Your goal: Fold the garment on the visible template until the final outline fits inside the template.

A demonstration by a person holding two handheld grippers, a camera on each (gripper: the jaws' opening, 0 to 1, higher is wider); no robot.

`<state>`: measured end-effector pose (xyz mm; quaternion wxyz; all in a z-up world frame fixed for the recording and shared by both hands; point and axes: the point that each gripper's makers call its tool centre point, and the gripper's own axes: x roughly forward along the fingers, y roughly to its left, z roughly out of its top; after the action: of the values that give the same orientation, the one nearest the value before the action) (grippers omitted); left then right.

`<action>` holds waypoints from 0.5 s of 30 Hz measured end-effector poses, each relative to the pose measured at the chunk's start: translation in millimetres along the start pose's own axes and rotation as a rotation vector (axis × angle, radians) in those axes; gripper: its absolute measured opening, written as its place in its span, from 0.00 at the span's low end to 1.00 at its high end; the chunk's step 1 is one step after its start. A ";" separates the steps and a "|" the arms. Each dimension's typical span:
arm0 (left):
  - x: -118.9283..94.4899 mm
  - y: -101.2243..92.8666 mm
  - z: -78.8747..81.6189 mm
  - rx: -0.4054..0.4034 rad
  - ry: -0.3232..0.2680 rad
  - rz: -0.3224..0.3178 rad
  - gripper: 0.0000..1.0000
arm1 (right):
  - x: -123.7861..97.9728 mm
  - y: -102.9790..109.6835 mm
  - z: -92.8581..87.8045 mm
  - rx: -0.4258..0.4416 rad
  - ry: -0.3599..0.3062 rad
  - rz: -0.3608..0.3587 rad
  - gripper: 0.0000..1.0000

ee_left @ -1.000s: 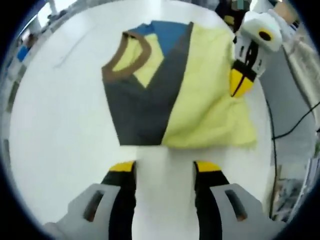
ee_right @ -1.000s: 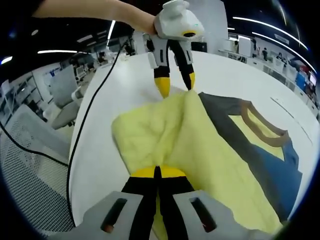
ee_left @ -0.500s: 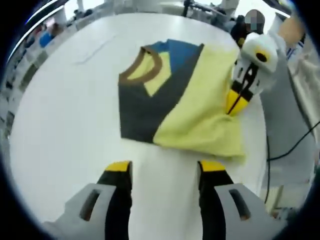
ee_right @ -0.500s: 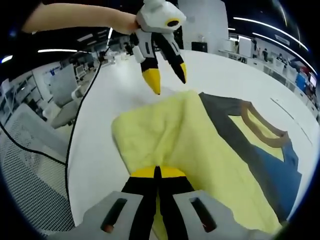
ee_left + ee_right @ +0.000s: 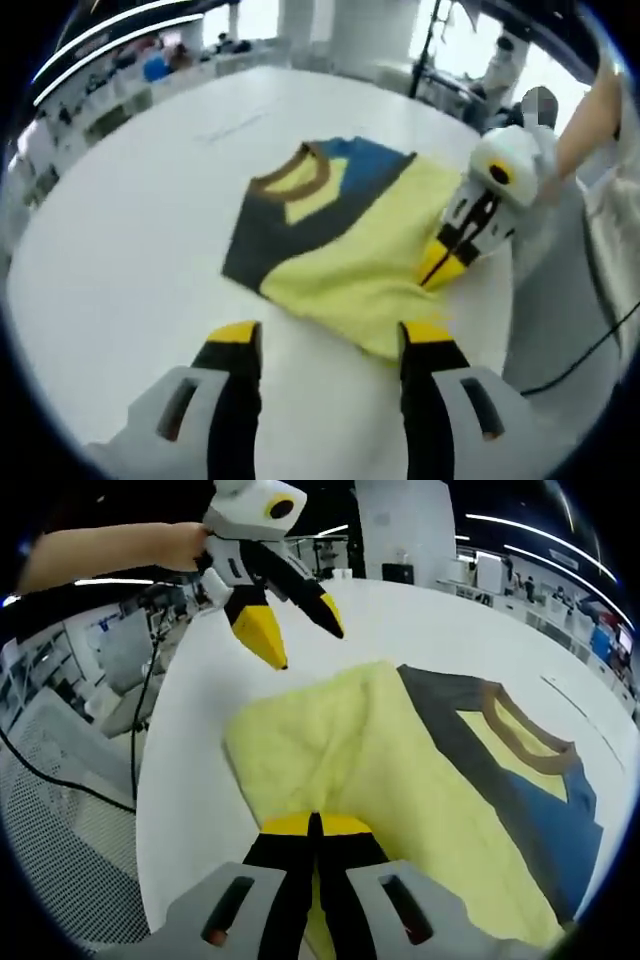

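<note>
A: Where is the garment [image 5: 400,770]?

B: Flat on the white table [image 5: 120,230]. The right gripper [image 5: 314,825] pinches its yellow edge; the left gripper [image 5: 290,630], spread, hovers beyond the far edge.

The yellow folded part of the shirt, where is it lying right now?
In the right gripper view the yellow part lies on the white table, left of the grey and blue shirt front, with the right gripper shut on its near edge.

No readable text, no labels, no brand marks, no numbers, no signs on any surface (distant background shapes too small and blurred to make out)
</note>
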<state>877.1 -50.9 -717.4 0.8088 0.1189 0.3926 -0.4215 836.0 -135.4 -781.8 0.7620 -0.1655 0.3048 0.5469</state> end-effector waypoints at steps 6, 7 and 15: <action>-1.5 -9.4 -11.7 -0.073 -0.016 0.023 0.50 | -0.1 0.8 0.1 -0.010 0.004 -0.004 0.01; -1.6 -10.4 -13.0 -0.079 -0.015 0.026 0.50 | 0.1 1.5 -0.1 -0.013 0.004 -0.003 0.01; -3.9 -19.3 -15.7 -0.128 -0.041 0.031 0.50 | -5.8 16.4 2.7 -0.006 -0.001 0.020 0.03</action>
<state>852.4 -52.3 -722.3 0.8290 0.0643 0.4001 -0.3853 820.1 -132.4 -774.7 0.7562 -0.1644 0.3046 0.5552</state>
